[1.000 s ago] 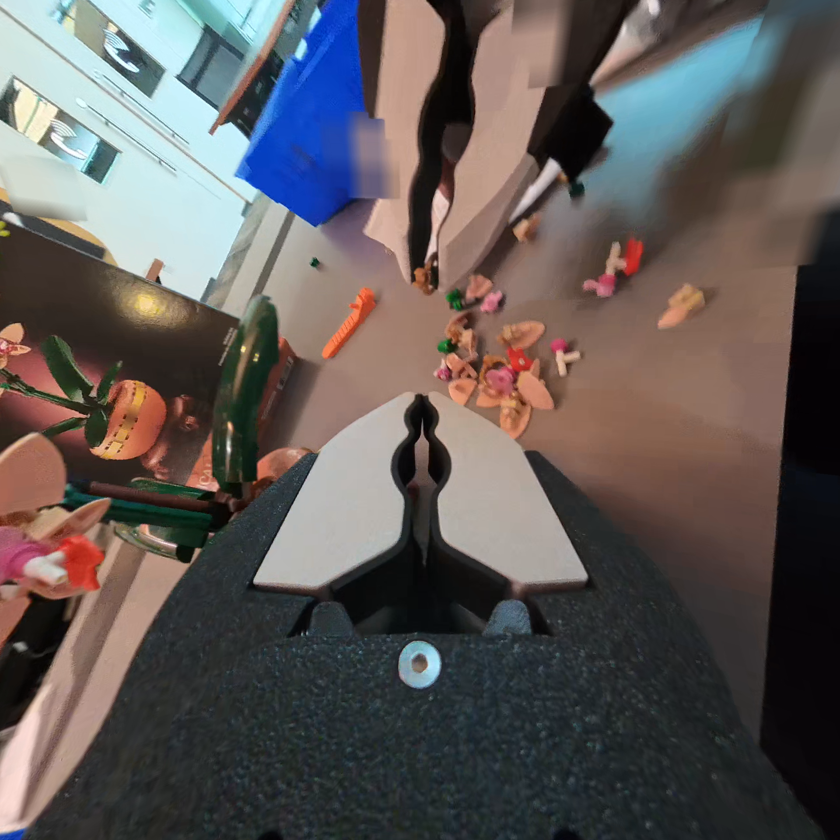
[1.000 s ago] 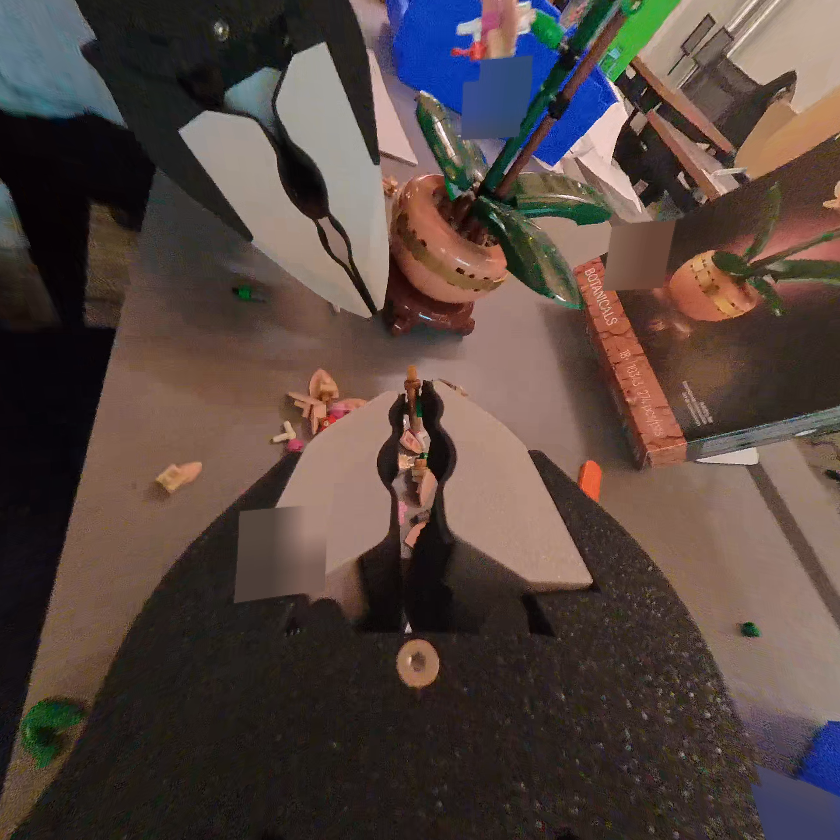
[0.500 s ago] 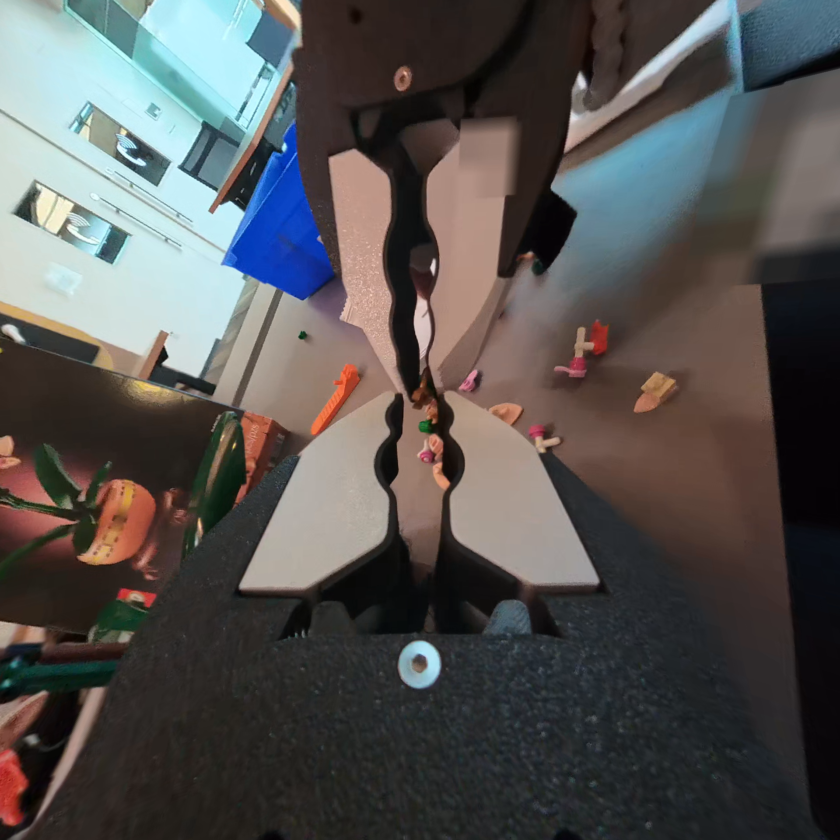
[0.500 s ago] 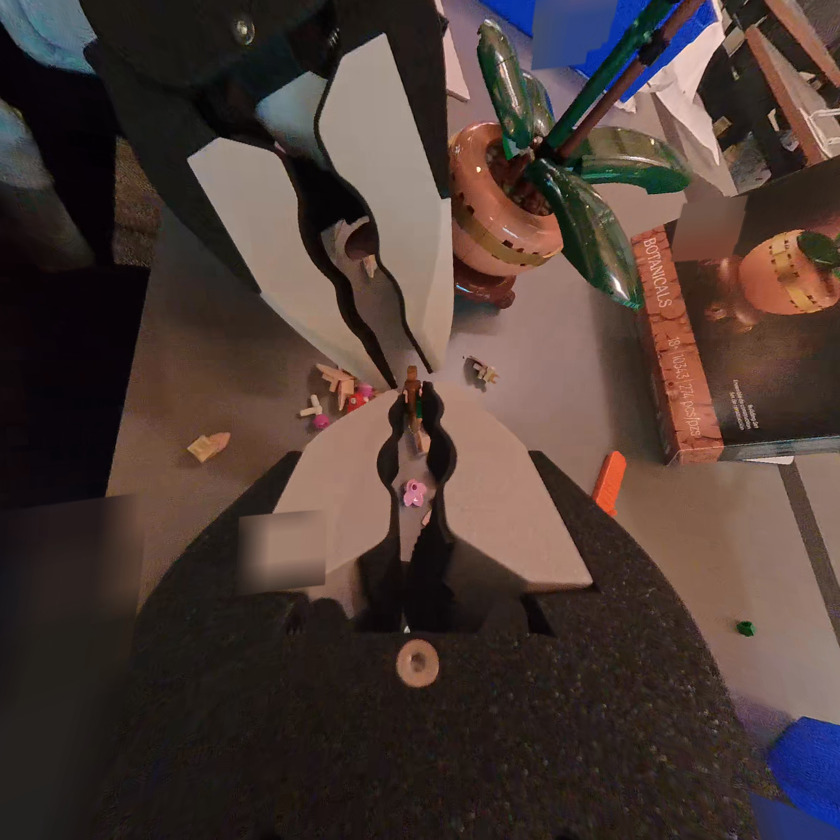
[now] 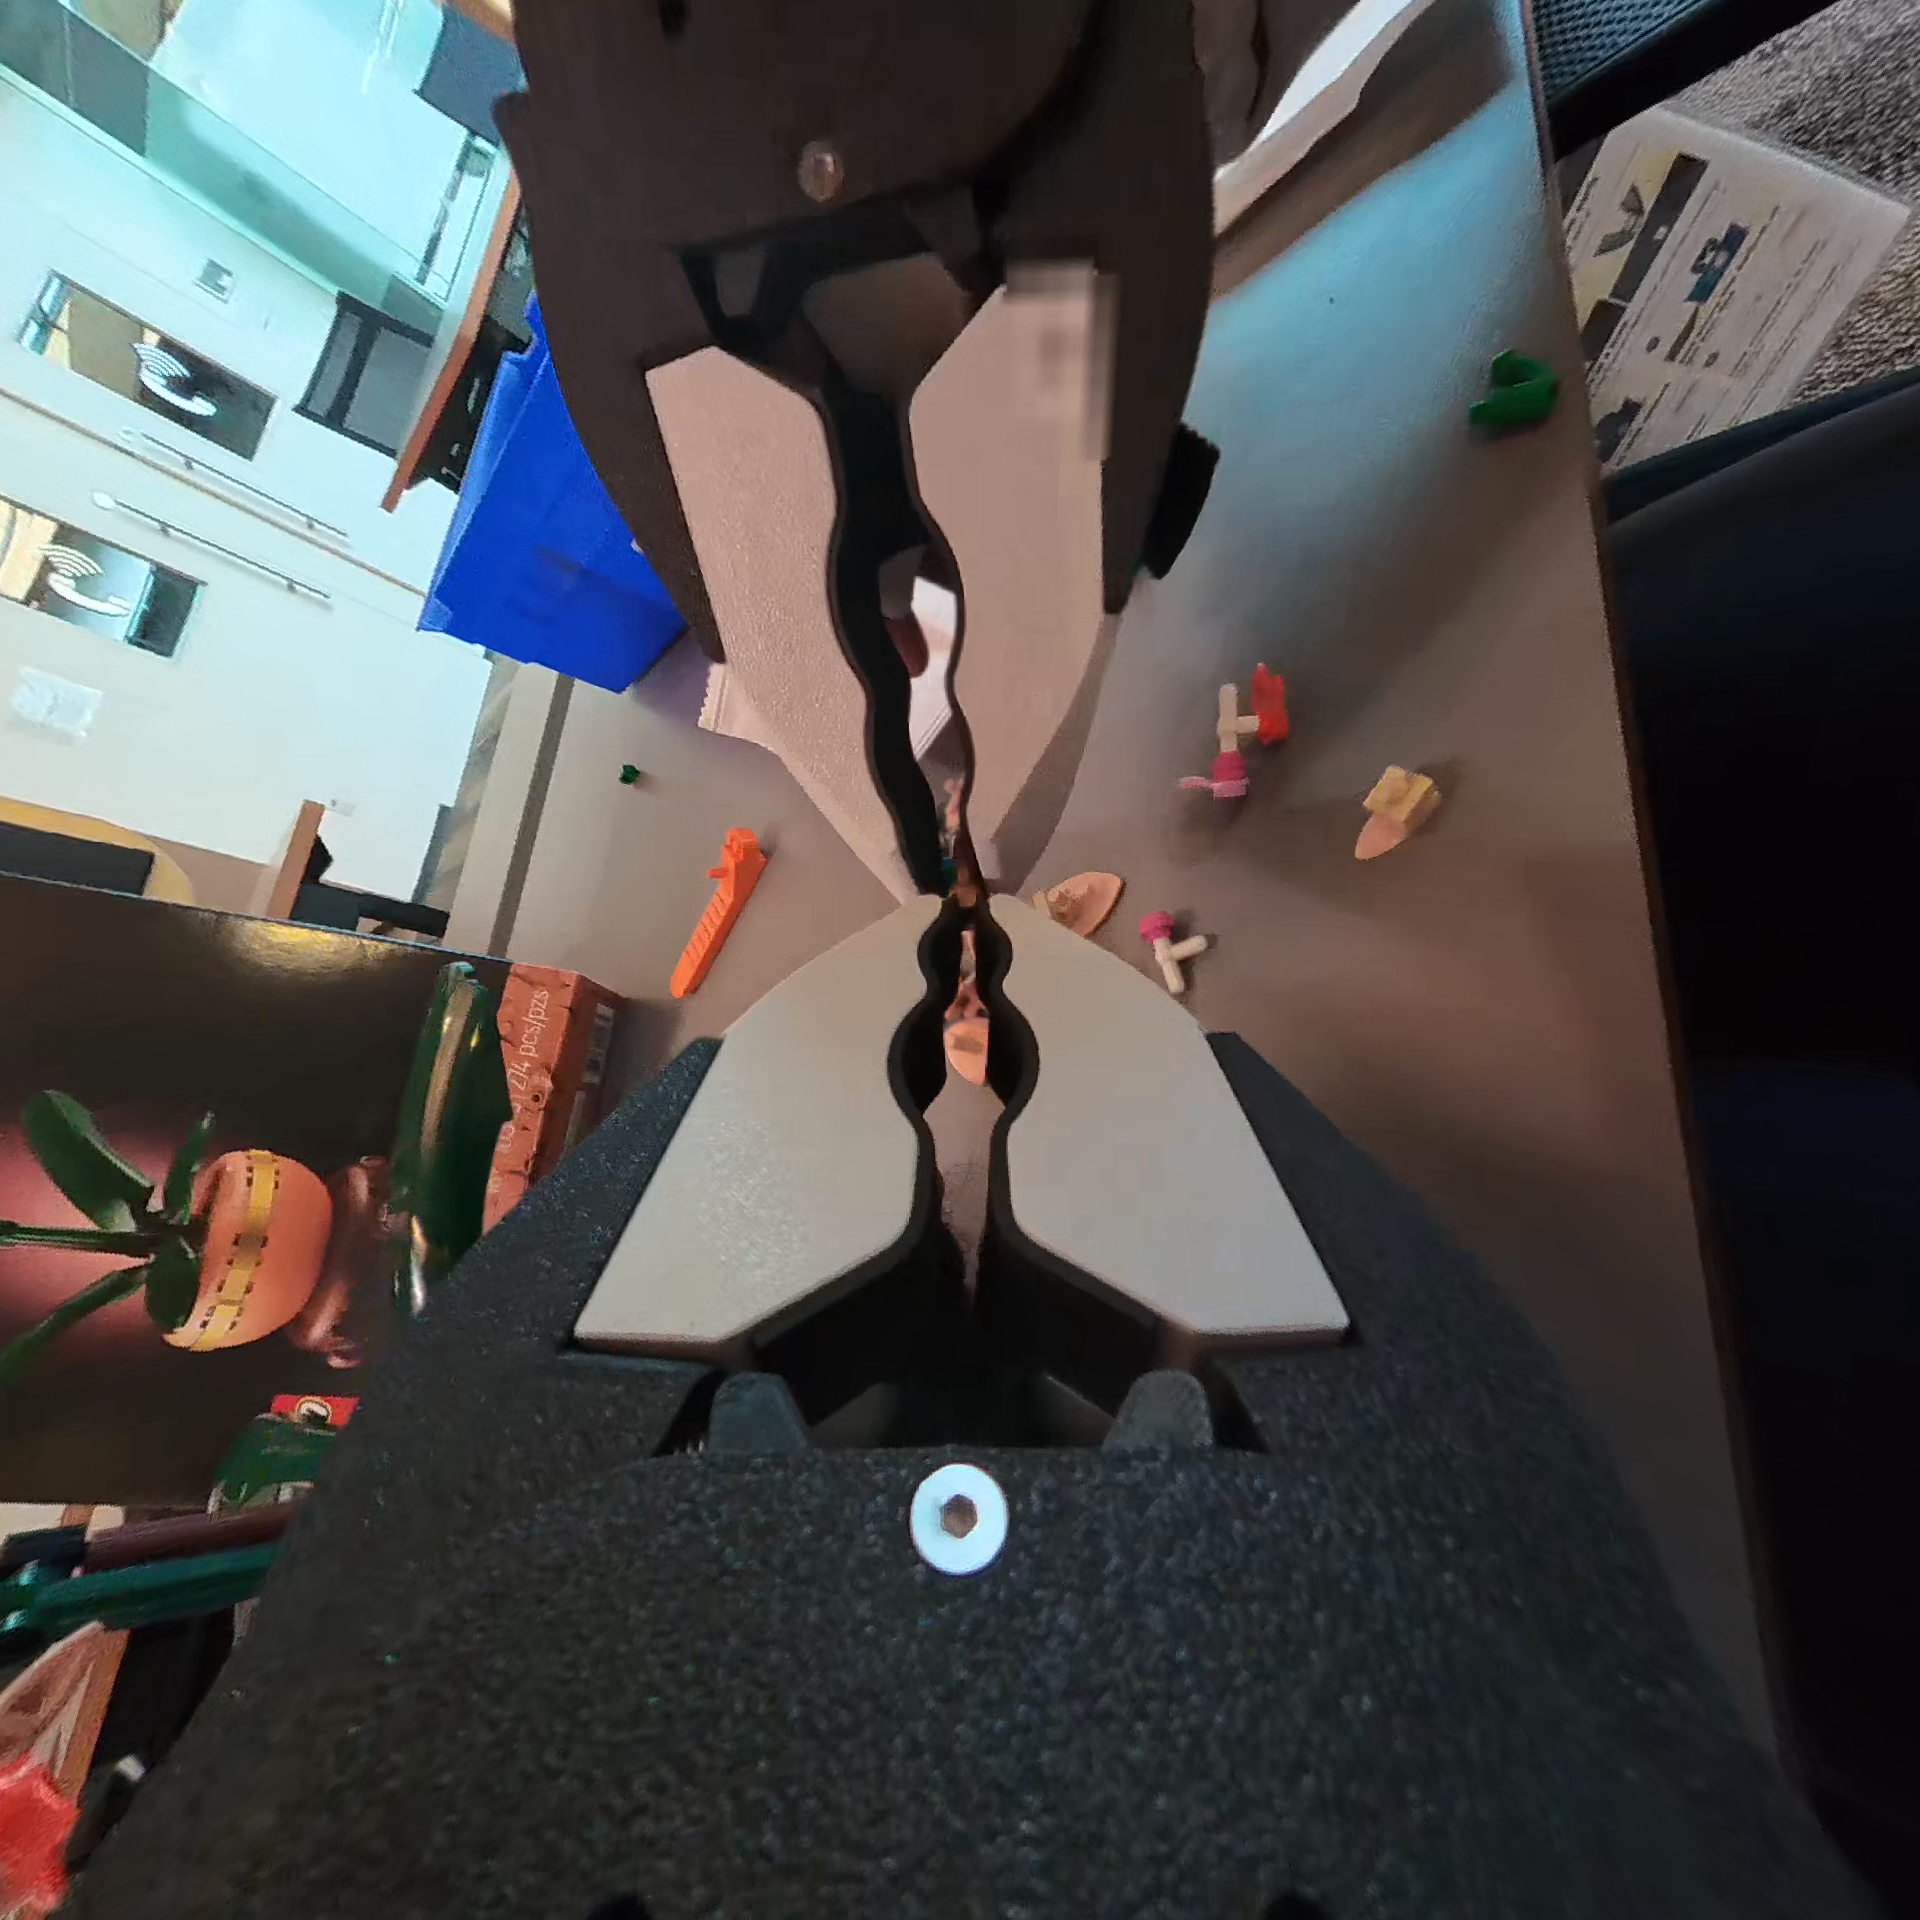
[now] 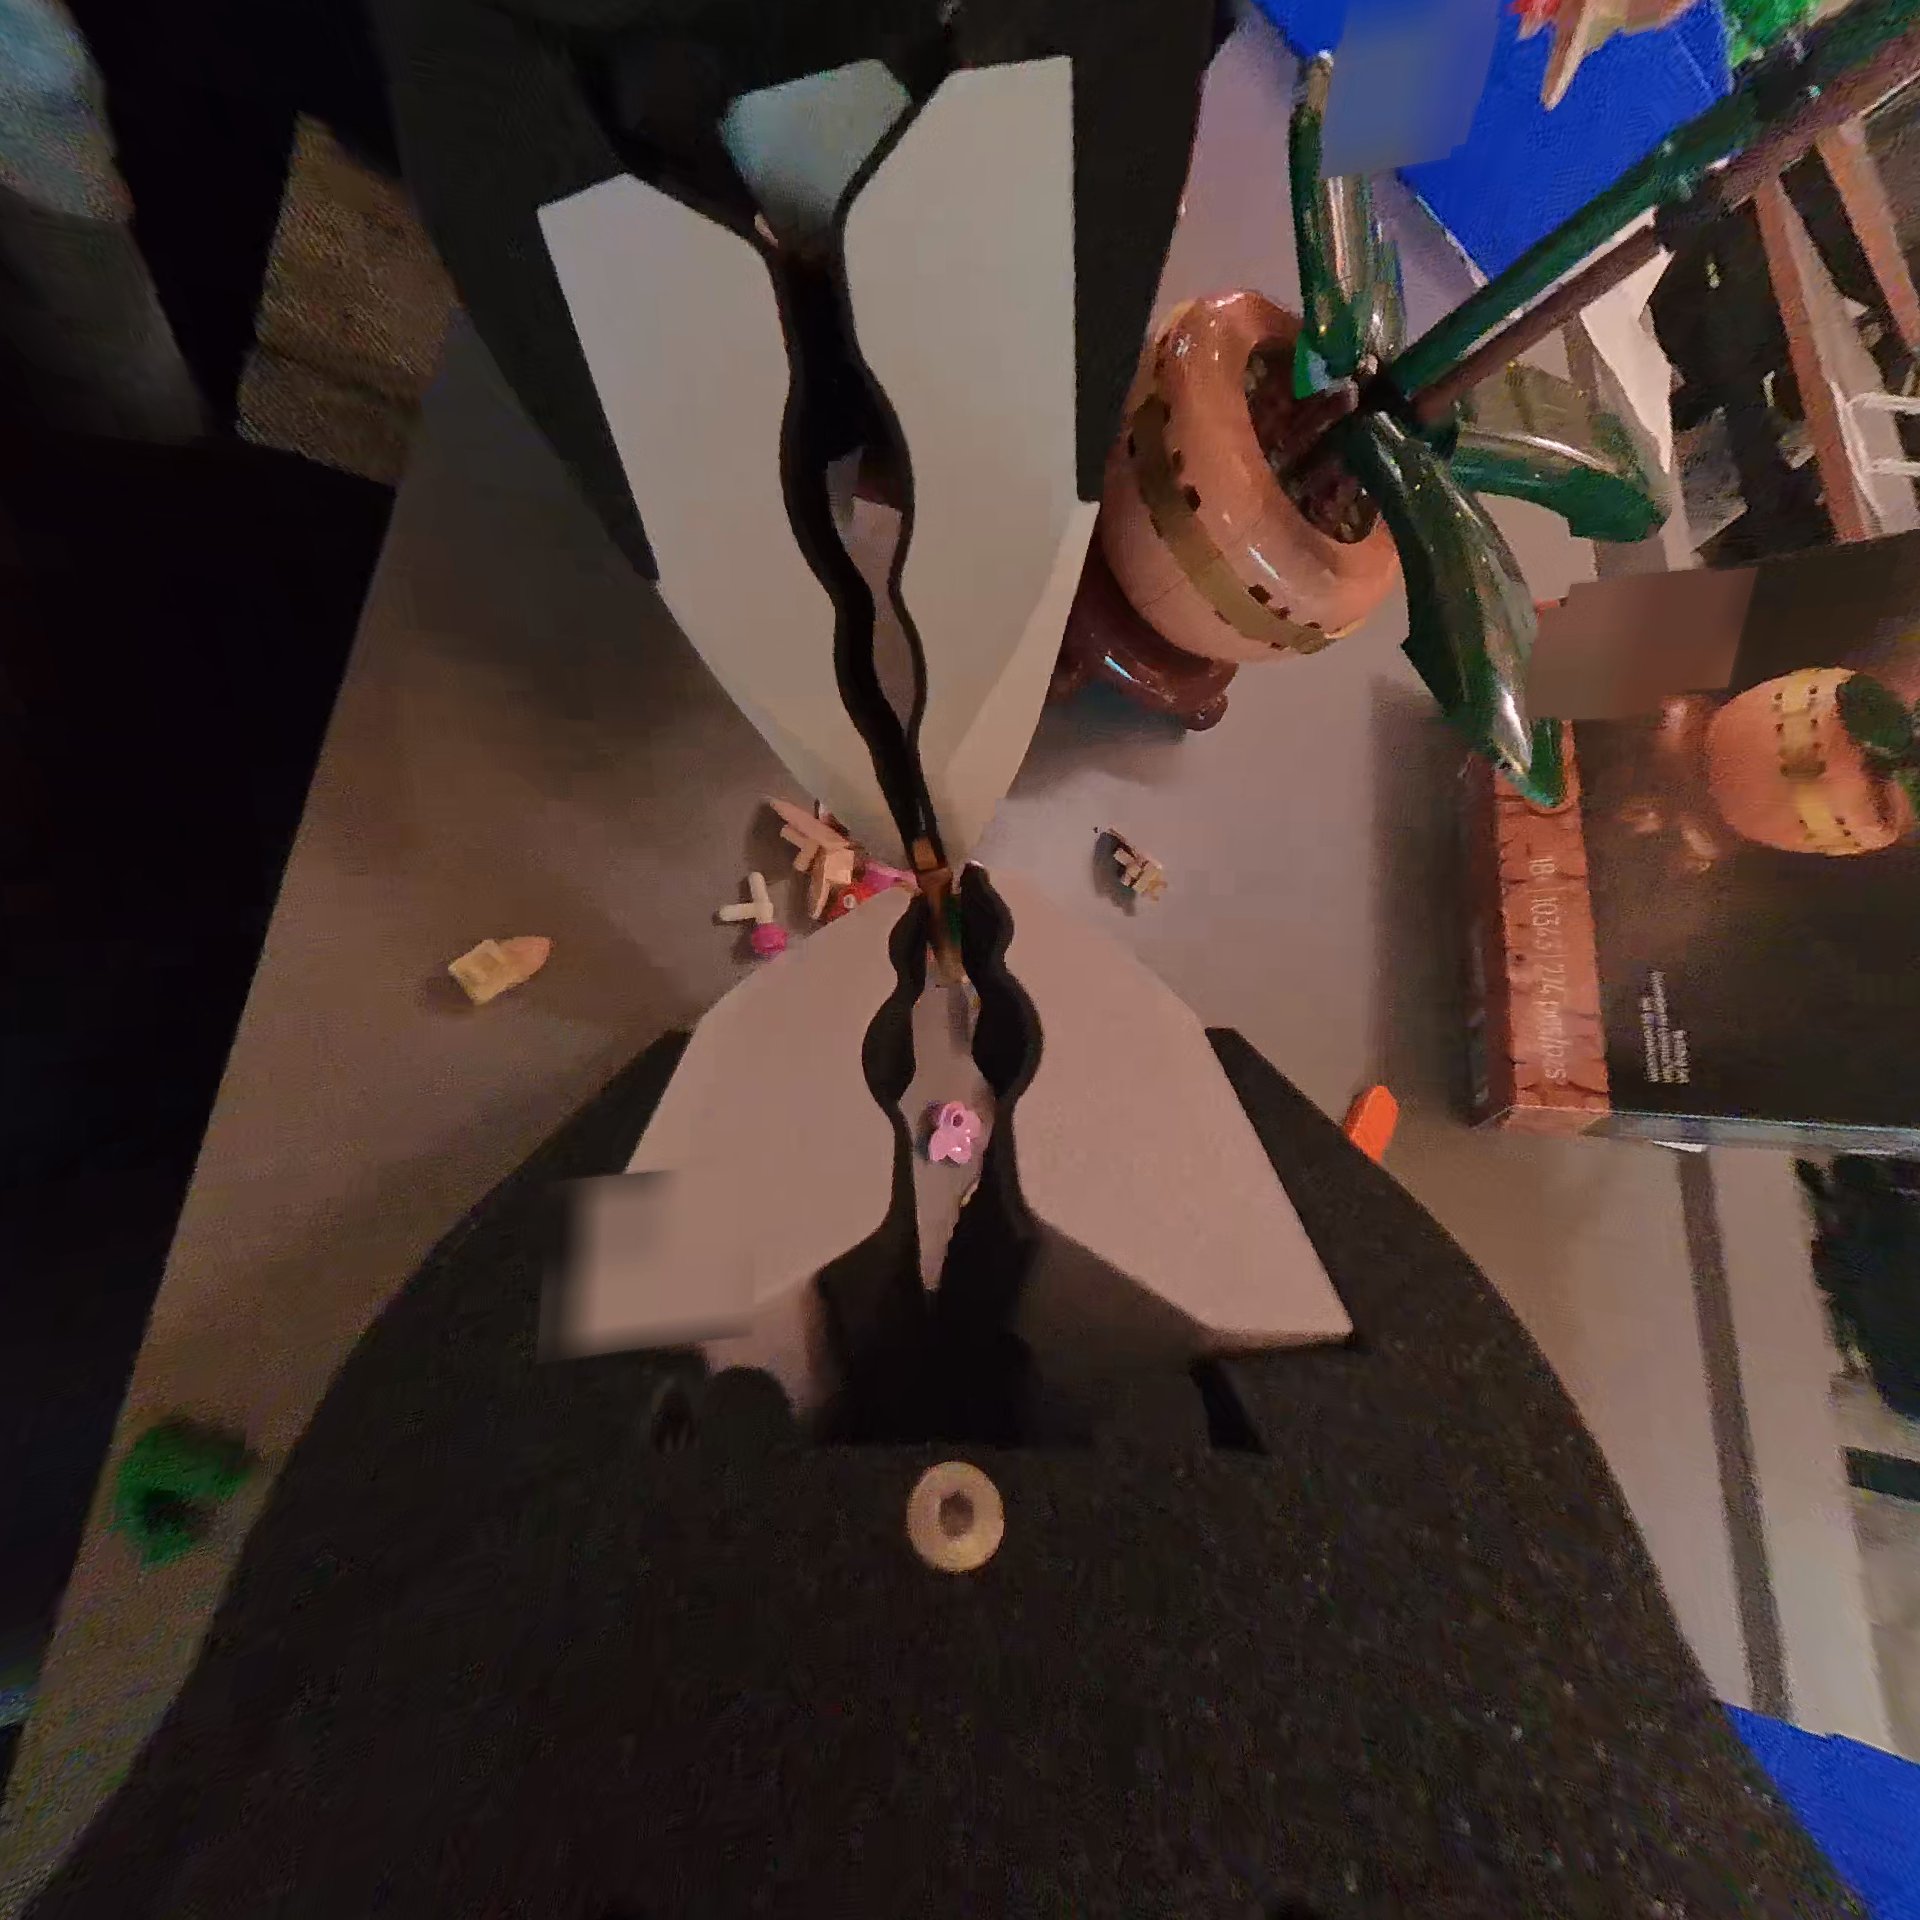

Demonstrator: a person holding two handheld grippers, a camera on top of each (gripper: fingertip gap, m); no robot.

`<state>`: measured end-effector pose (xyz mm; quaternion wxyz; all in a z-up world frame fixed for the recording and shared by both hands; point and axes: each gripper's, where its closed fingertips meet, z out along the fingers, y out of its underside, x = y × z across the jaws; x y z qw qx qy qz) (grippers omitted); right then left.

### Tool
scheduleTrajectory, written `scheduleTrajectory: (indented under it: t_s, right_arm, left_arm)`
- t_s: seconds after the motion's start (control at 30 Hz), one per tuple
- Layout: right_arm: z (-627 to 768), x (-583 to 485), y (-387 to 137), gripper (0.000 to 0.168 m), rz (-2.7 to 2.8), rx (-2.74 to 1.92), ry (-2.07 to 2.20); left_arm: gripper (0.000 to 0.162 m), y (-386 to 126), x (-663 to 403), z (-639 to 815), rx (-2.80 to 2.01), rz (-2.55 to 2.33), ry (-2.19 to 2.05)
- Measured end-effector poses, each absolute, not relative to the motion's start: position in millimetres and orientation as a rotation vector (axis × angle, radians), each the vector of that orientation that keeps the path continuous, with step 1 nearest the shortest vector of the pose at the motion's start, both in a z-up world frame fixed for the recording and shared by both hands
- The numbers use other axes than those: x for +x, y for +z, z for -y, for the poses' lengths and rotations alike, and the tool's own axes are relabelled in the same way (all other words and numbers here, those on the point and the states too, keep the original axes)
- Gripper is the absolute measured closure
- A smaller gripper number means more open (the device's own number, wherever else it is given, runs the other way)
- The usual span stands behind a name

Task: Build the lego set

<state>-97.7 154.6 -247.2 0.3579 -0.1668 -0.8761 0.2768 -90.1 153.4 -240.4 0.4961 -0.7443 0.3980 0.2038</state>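
Observation:
My right gripper (image 6: 940, 896) is shut on a small brown and green stem piece (image 6: 940, 920) and holds it above the grey table (image 6: 582, 790). My left gripper (image 5: 962, 914) meets it tip to tip, and its jaws stand closed around the far end of the same piece (image 5: 964, 891). In the right wrist view the left gripper (image 6: 925, 847) comes down from the top. In the left wrist view the right gripper (image 5: 954, 883) does the same. The built pot with green leaves (image 6: 1236, 540) stands behind to the right.
Loose petals and pink pieces (image 5: 1081, 899) lie on the table under the grippers, with a pink flower (image 6: 956, 1130) and a tan piece (image 6: 499, 966). The set's box (image 6: 1714, 883), an orange separator (image 5: 717, 914), a blue bin (image 5: 540, 540) and a booklet (image 5: 1714, 260) surround them.
The two grippers have come together tip to tip. My left gripper was shut and empty, opened, and has closed around the end of the stem piece that my right gripper holds.

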Motion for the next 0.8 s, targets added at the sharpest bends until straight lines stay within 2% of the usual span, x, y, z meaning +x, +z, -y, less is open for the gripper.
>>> scheduleTrajectory:
  t_s: [0.3, 0.37, 0.4, 0.43, 0.5, 0.8]
  right_arm:
    - [-149.1, -110.5, -222.7, 0.162, 2.106, -0.281, 0.557]
    - [-211.5, -119.5, -246.8, 0.162, 2.146, -0.406, 0.143]
    - [-217.8, -115.6, -251.5, 0.162, 2.147, -0.414, 0.21]
    - [-195.1, -111.4, -230.4, 0.163, 2.084, -0.409, 0.435]
    - [-177.0, -110.9, -200.0, 0.163, 2.01, -0.363, 0.527]
    - [-169.3, -114.5, -212.7, 0.163, 2.053, -0.292, 0.49]
  left_arm:
    - [0.162, -211.1, -92.5, -144.3, -1.727, -0.952, 0.693]
    - [0.162, -177.0, -70.7, -134.6, -1.595, -0.899, 0.603]
    - [0.162, -166.4, -74.8, -131.4, -1.586, -0.875, 0.654]
    - [0.162, -174.1, -89.2, -132.0, -1.639, -0.887, 0.726]
    - [0.162, -204.2, -107.4, -136.2, -1.734, -0.93, 0.735]
    - [0.159, -207.8, -121.8, -152.0, -1.718, -0.82, 0.764]
